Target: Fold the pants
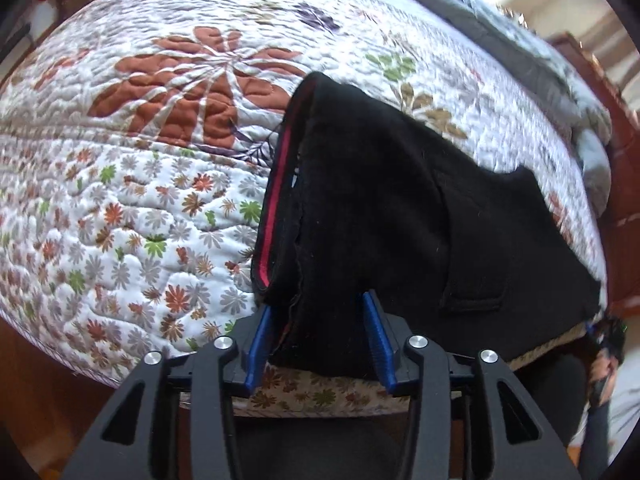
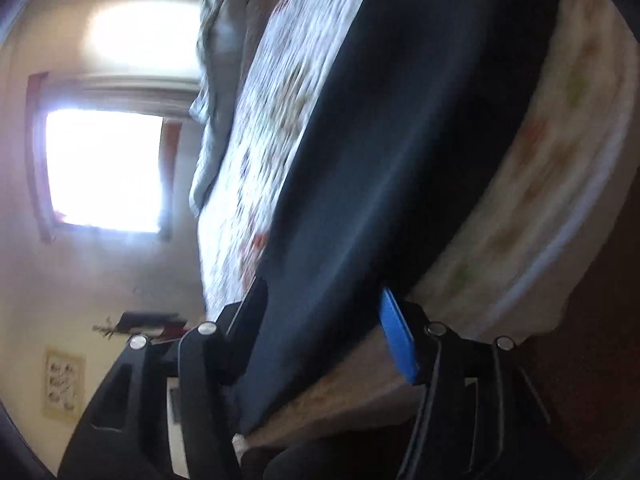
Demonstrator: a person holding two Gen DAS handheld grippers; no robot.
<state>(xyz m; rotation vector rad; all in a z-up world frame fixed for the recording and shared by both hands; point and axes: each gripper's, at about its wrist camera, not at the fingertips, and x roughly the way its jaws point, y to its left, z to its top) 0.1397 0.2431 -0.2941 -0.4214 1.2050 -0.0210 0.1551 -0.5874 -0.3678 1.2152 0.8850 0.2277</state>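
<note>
Left tool (image 1: 320, 336): jaws part open, black pants (image 1: 400, 208) bunched between the blue pads (image 1: 259, 332), red-striped waistband (image 1: 274, 204) just off the left pad. Cloth fills the gap but the pads don't look pressed in, so likely a loose hold at best.

Right tool (image 2: 324, 336): pants (image 2: 400, 140) run between the jaws; view is motion-blurred, can't tell if it's clamped.

Pants lie on the quilt (image 1: 140, 200) along the bed's near edge, toward the near right corner, part hanging past the edge.

Risks, as a judgement:
- Left grip catches only the top layers; on lift the lower layers drop and the fold skews.
- Waistband slips off the left pad and the fold line drifts.
- Unequal pull between tools twists the cloth.
- Overhang drags the pants off the near edge if either hold lets go.
- Pads snag the quilt and lift it too.
</note>
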